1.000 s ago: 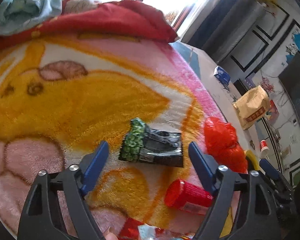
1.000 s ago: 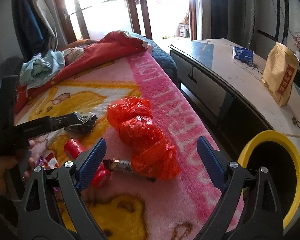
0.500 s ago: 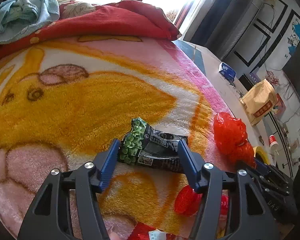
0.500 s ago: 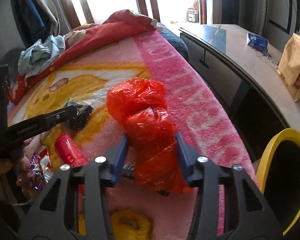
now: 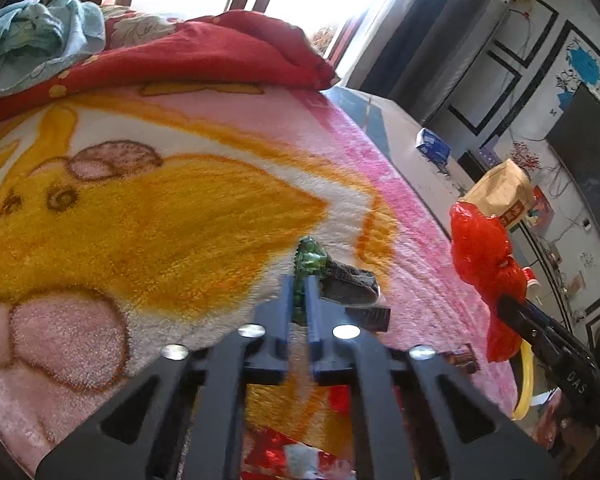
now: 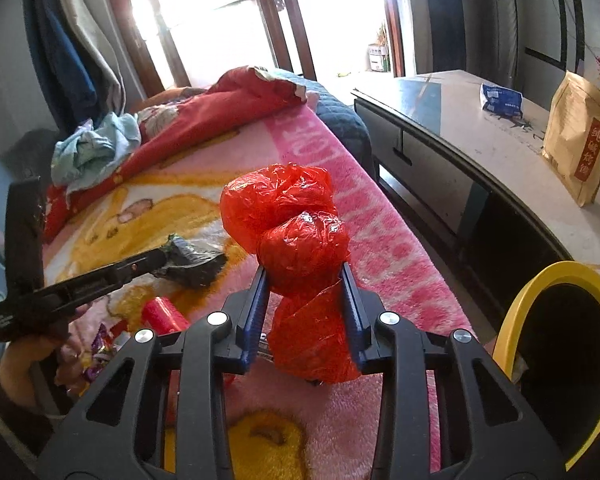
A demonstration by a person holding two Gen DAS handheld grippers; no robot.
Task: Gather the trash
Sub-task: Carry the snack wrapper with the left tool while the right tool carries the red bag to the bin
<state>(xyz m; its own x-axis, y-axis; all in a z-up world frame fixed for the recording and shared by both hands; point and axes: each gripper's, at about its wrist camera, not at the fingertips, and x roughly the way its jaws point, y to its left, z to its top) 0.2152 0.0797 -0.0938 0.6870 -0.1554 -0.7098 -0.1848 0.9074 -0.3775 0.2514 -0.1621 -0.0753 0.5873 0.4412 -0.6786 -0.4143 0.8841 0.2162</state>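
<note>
Here both jaws pinch trash: snack wrapper (image 5: 340,280), red bag (image 6: 300,252)

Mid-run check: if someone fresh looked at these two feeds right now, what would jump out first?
The crumpled red plastic bag clamped in the right gripper, held over the pink and yellow cartoon blanket. Next, the left gripper pinching the green end of a dark snack wrapper mid-blanket. The yellow-rimmed bin stands off the bed's edge at far right.

Both wrist views face the window, sharing the blanket (image 5: 180,208).
</note>
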